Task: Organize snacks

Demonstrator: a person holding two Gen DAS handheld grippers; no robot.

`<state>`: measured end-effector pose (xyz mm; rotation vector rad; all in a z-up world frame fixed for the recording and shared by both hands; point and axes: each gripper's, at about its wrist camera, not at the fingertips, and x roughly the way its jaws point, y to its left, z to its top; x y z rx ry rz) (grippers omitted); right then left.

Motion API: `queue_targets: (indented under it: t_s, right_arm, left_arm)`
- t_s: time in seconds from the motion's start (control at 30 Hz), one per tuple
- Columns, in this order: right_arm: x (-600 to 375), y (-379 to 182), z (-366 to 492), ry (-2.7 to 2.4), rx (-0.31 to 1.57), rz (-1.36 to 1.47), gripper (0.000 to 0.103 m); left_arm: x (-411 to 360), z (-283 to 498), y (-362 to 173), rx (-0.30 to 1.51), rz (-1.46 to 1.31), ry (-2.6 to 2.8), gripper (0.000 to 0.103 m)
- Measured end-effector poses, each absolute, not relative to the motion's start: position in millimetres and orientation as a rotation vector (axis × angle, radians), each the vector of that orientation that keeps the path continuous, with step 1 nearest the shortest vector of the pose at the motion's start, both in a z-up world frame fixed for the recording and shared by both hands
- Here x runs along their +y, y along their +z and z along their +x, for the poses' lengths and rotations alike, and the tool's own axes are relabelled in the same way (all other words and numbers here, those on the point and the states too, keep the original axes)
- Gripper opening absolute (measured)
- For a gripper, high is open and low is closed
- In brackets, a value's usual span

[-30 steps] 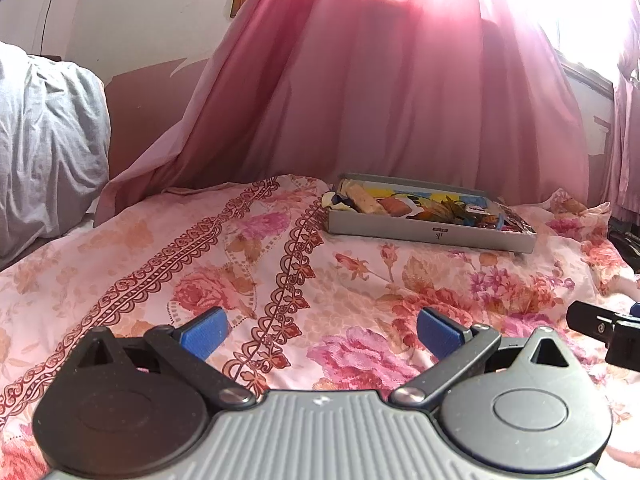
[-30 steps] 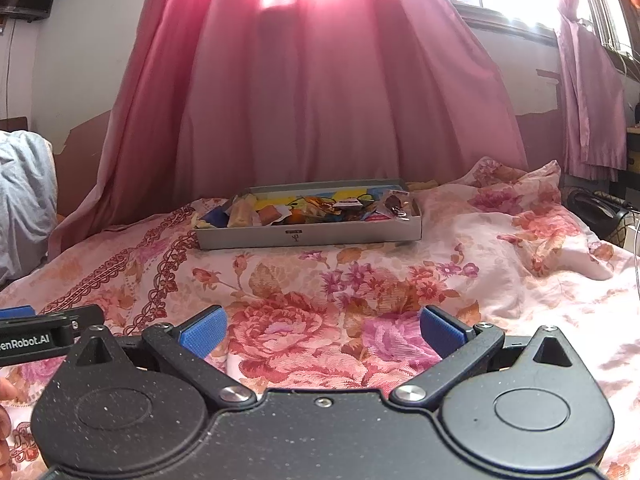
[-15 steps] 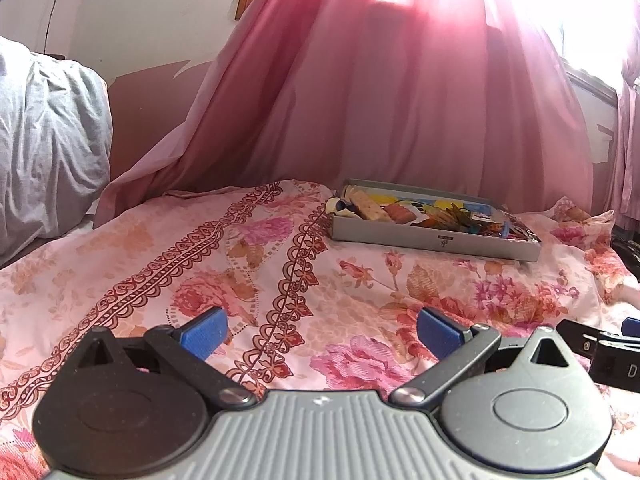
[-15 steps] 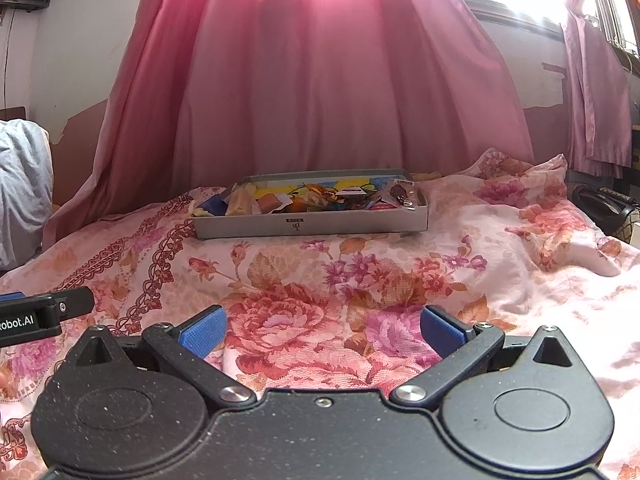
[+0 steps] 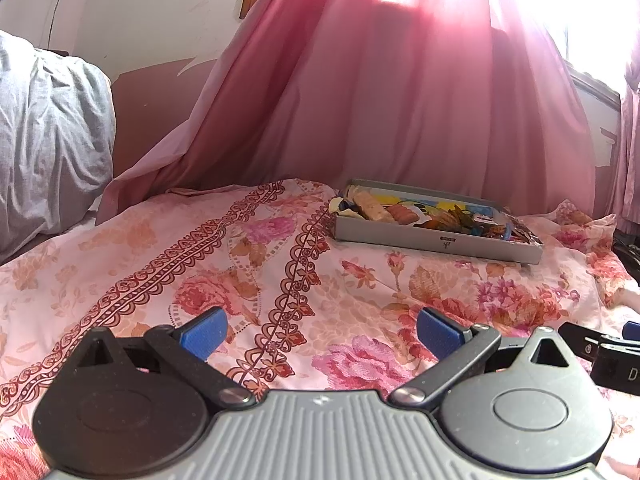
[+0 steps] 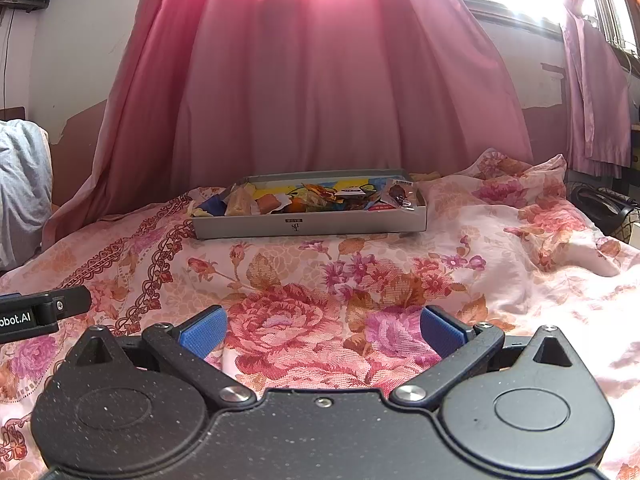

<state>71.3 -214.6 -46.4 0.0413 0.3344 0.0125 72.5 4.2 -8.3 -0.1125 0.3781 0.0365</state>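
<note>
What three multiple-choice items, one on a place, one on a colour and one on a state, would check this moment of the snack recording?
1. Where does the tray of snacks sit?
A. on the floral bedspread, in front of the curtain
B. on a wooden desk
C. between the right gripper's fingers

2. What colour are the gripper pads?
A. red
B. blue
C. white

3. How do the two grippers stand?
A. both shut on snacks
B. left open, right shut on the tray
C. both open, holding nothing

Answers:
1 A, the grey tray lies on the bedspread at the far side of the bed, with the pink curtain behind it.
2 B, the pads are blue in both wrist views.
3 C, the left gripper and the right gripper each show only bedspread in a wide gap.
</note>
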Motion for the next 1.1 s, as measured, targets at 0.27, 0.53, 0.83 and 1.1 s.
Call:
queue_targets:
  t_s: [0.27,0.53,0.83,1.1]
  right_arm:
    - [-214.1,-46.5,71.9,0.013,0.337,0.038,0.102]
    - [-213.6,-46.5,72.3,0.012,0.337,0.038,0.102]
    - [-211.0,-48.4,73.4,0.014,0.342,0.030,0.102]
    - [-210.8,-48.5,73.7,0.014,0.344,0.028,0.102]
  left_arm:
    - [3.5,71.9,-9.0,0.382,-0.110,0.033,0.103]
    - [-1.1,75.6,-11.0,0.429,-0.041,0.105,0.103]
    - [-1.4,72.2,-11.8,0.423,-0.024,0.103,0.103]
    - [-0.9,71.9,-12.6,0.424,-0.022,0.101,0.103]
